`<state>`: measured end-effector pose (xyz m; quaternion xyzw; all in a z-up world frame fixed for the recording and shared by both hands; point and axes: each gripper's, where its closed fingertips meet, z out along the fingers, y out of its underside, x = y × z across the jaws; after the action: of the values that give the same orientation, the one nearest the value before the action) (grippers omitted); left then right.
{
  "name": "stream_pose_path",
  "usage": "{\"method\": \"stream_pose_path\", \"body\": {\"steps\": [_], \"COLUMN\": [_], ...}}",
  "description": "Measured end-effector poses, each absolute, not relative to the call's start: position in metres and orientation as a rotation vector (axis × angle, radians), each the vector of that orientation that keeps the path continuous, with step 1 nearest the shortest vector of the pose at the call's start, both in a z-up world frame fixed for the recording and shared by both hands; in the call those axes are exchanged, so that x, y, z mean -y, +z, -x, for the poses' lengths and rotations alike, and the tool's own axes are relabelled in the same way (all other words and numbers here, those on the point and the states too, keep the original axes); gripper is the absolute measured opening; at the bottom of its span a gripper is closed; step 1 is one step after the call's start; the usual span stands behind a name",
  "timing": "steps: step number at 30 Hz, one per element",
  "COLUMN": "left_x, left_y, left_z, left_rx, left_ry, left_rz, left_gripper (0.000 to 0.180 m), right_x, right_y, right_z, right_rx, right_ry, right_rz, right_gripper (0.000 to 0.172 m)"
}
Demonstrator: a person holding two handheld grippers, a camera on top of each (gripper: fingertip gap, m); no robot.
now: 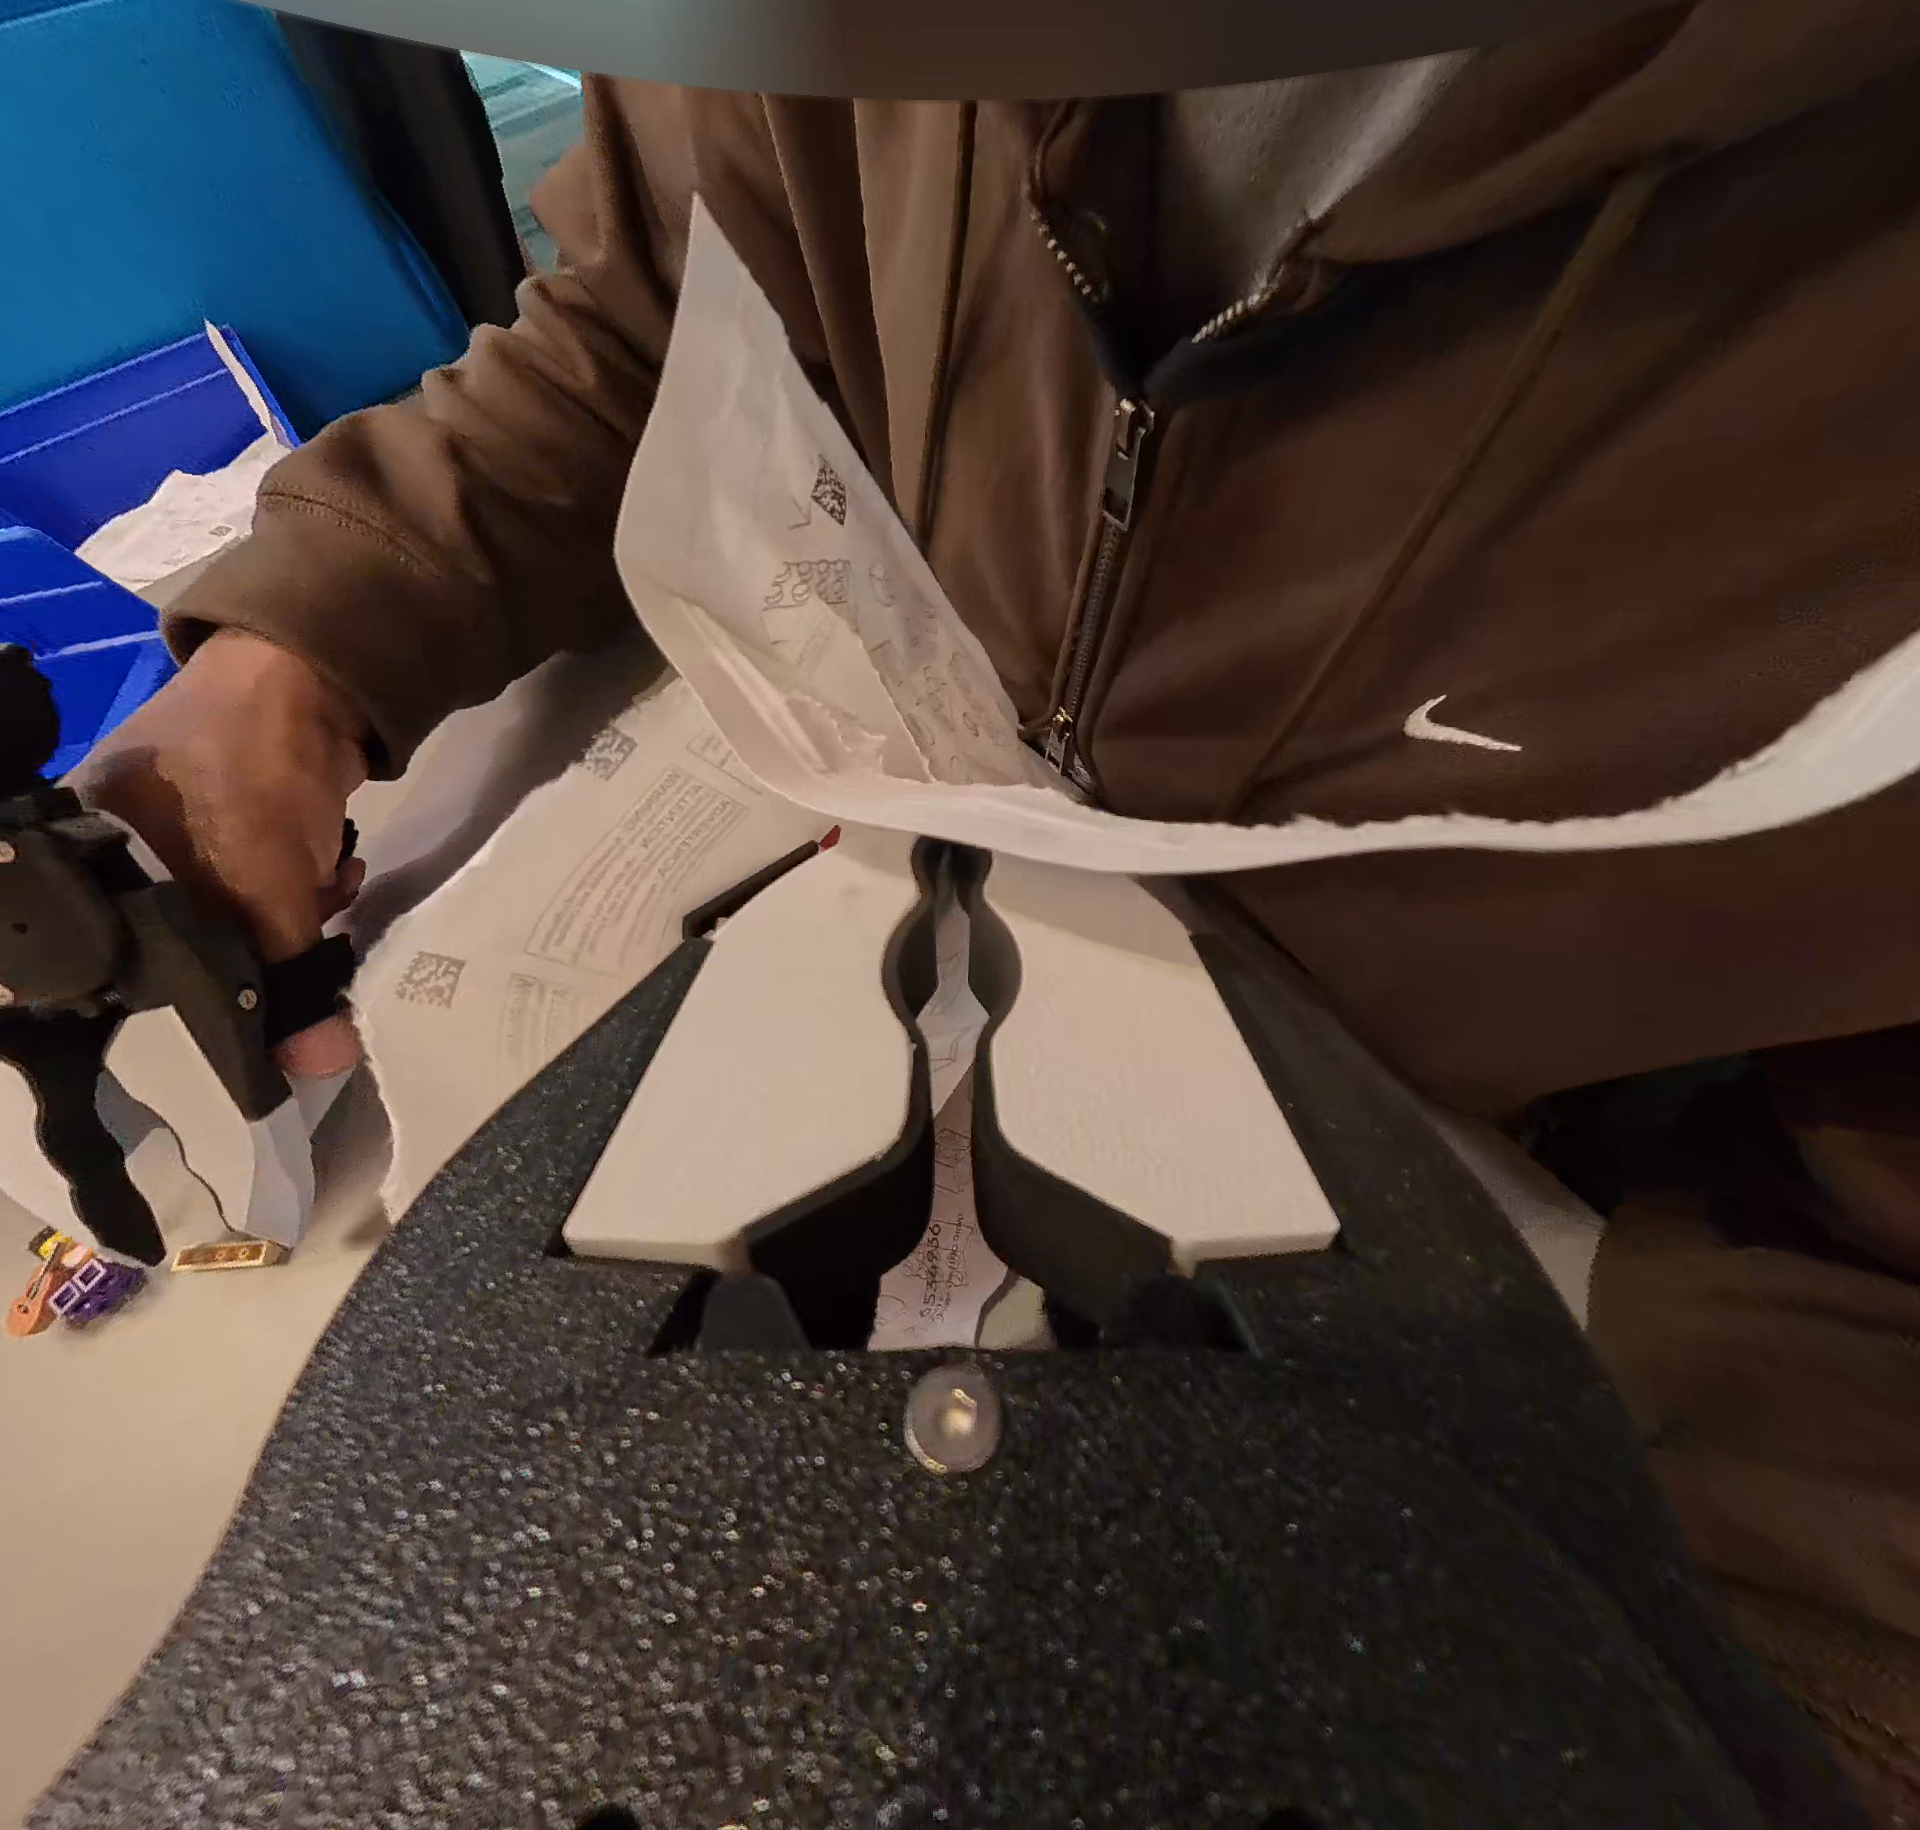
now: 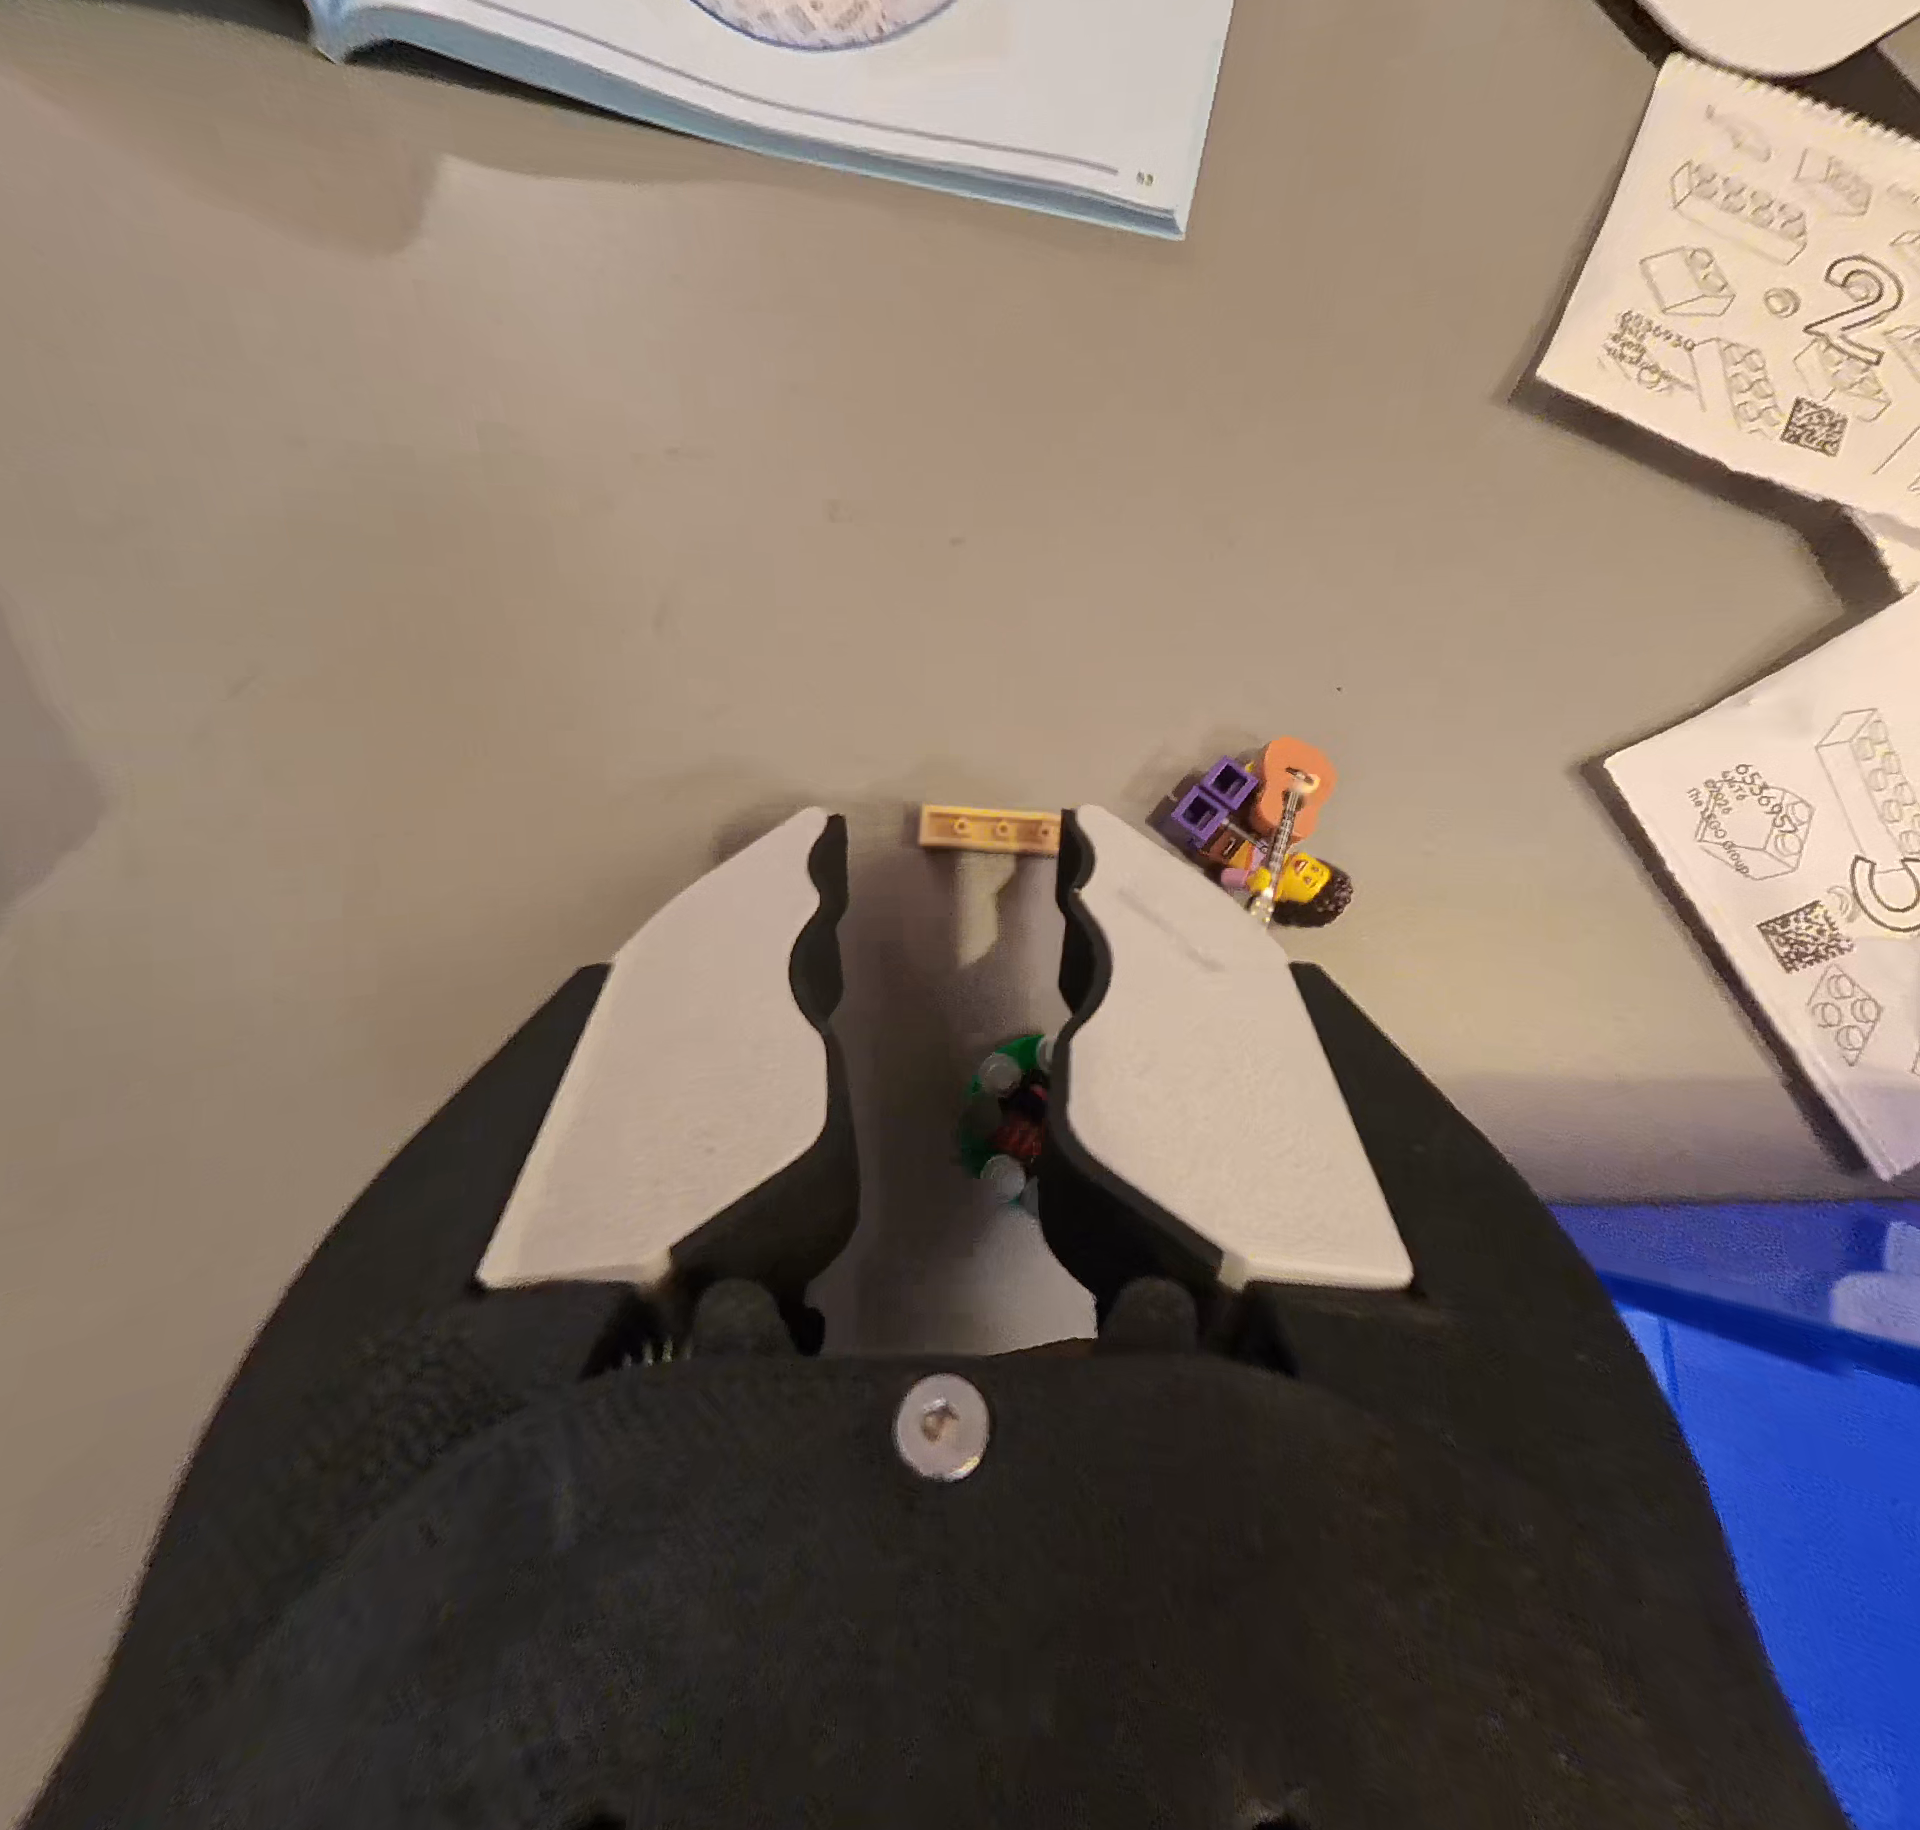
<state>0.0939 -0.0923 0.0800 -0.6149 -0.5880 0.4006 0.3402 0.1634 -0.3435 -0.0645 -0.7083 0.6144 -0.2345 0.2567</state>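
In the left wrist view, we find the left gripper (image 1: 948, 861) with its jaws closed on a torn white paper bag (image 1: 831, 637); a strip of that printed paper runs down between the two pads, and the rest of the bag folds upward against the brown zip jacket (image 1: 1403, 533) of the person holding the tools. At the far left of this view we see blue bins (image 1: 125, 409), then a hand (image 1: 229, 824) holding the right gripper (image 1: 187, 1230), whose fingers point down to the grey table (image 1: 104, 1468) just above a tan plate (image 1: 229, 1257) and beside a small toy figure with a guitar (image 1: 62, 1287). In the right wrist view, we note an open instruction booklet (image 2: 831, 66) at the far left, lying flat on the table. The right gripper's jaws stand apart with nothing pressed between them. The tan plate (image 2: 992, 828) lies studs up on the table in the gap at the fingertips, its right end at or under the right fingertip (image 2: 1081, 845) and clear of the left one. A small green round piece (image 2: 1003, 1105) lies on the table nearer the gripper's body, partly hidden by the right finger. Just right of the right finger lies the toy figure with purple bricks (image 2: 1210, 798). At the far right lie more printed white paper bags (image 2: 1766, 305), and a blue bin (image 2: 1766, 1417) sits at the near right.
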Motion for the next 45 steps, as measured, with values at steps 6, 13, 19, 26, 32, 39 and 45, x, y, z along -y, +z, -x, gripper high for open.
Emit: {"method": "stream_pose_path", "body": {"steps": [6,13,19,26,32,39,45], "left_x": [0.087,0.095,0.1,0.103,0.105,0.115,0.134], "left_y": [0.08,0.077,0.076,0.077,0.077,0.079,0.08], "left_z": [-0.096,-0.097,-0.096,-0.097,-0.099,-0.108,-0.109], "left_rx": [1.528,1.549,1.553,1.548,1.568,1.634,1.665], "left_ry": [1.059,1.09,1.108,1.12,1.143,1.23,1.3], "left_rz": [1.587,1.544,1.527,1.51,1.5,1.418,1.345], "left_gripper": [0.0,0.0,0.0,0.0,0.0,0.0,0.0], "right_x": [0.349,0.345,0.292,0.184,0.182,0.203,0.177], "right_y": [-0.076,-0.072,0.014,0.109,0.094,0.095,0.055], "right_z": [-0.166,-0.168,-0.165,-0.131,-0.133,-0.08,-0.044], "right_rx": [-1.738,-1.73,-1.382,-0.92,-0.983,-1.088,-1.198], "right_ry": [-0.613,-0.626,-0.637,-0.491,-0.475,-0.458,-0.354], "right_rz": [1.944,1.941,1.818,1.748,1.759,1.453,1.303], "right_gripper": [0.04,0.033,0.033,0.033,0.046,0.06,0.078]}}
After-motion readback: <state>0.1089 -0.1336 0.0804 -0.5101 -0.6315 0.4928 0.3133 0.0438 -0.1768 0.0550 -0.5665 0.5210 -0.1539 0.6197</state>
